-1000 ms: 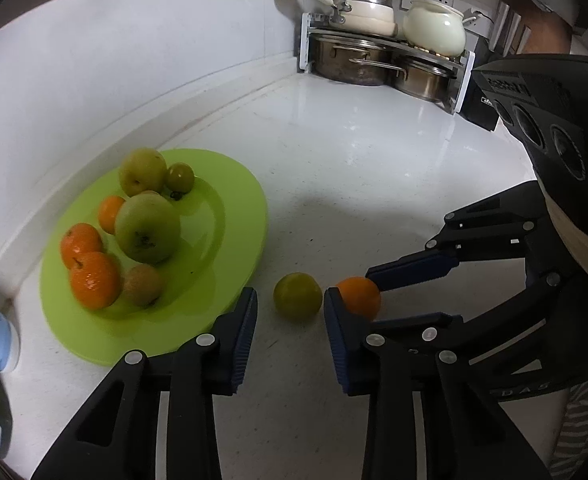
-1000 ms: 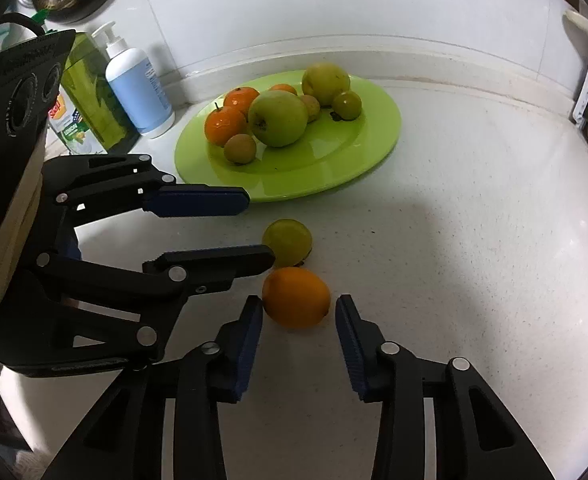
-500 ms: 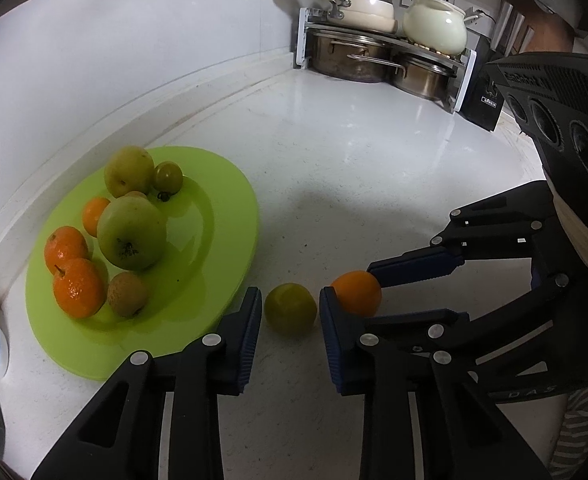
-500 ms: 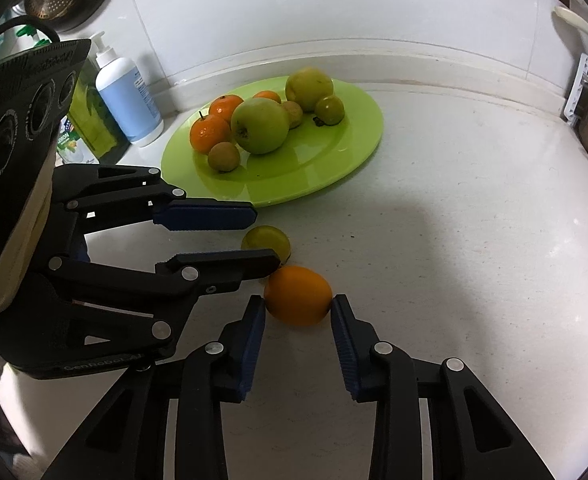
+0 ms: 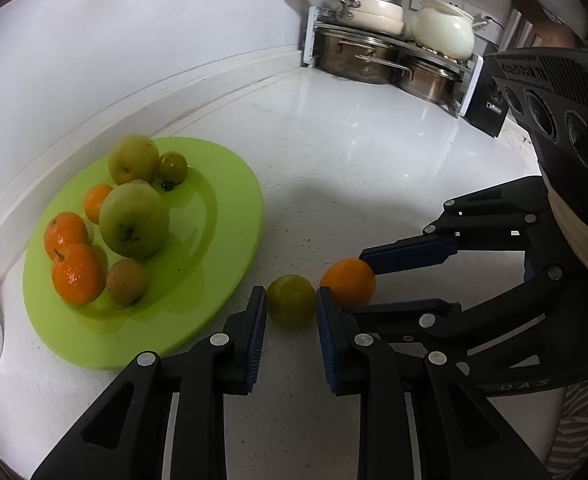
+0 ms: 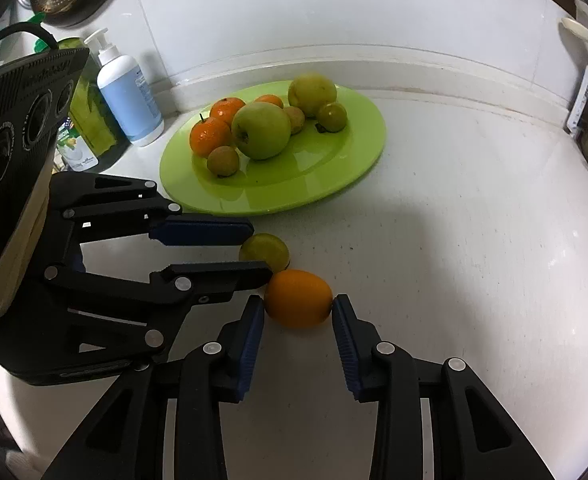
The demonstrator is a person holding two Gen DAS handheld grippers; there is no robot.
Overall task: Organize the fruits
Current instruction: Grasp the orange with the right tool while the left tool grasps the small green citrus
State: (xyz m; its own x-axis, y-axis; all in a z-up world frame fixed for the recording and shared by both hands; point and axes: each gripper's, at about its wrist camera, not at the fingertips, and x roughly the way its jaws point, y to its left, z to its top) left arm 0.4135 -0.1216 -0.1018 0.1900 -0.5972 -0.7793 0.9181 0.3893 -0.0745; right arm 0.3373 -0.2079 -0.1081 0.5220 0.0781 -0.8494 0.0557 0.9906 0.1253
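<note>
Lying on the white bench [image 5: 374, 152], a lime-green plate [image 5: 230, 248] holds the sorted fruit: two tangerines [image 5: 77, 274] at its near left edge, a third orange fruit [image 5: 97, 201] behind them, a big green apple [image 5: 134, 220] in the middle, a small brownish-green fruit [image 5: 127, 282] in front of the apple, and a yellow-green fruit [image 5: 133, 159] with a small dark green one [image 5: 173, 167] touching it at the far side. In the right wrist view one more small brownish fruit [image 6: 296, 119] shows between the apple and the yellow-green fruit. The right half of the plate is bare. A blue-and-white pump bottle [image 6: 128, 96] stands just beside the plate at the wall.

To the right of the plate, two fruits lie on the bench, close together. The left gripper [image 5: 290, 306] has its jaws clenched on the small green fruit [image 5: 292, 300]; both blue pads [image 5: 259, 320] touch its sides, and the fruit rests on the bench just beside the plate rim. Next to it, the right gripper [image 6: 299, 306] has its jaws grasping the orange fruit [image 6: 298, 298], a pad at each end, also on the bench.

At the far right corner, a metal rack [image 5: 390, 60] carries steel pots [image 5: 358, 58] below and white pots [image 5: 444, 32] above.
</note>
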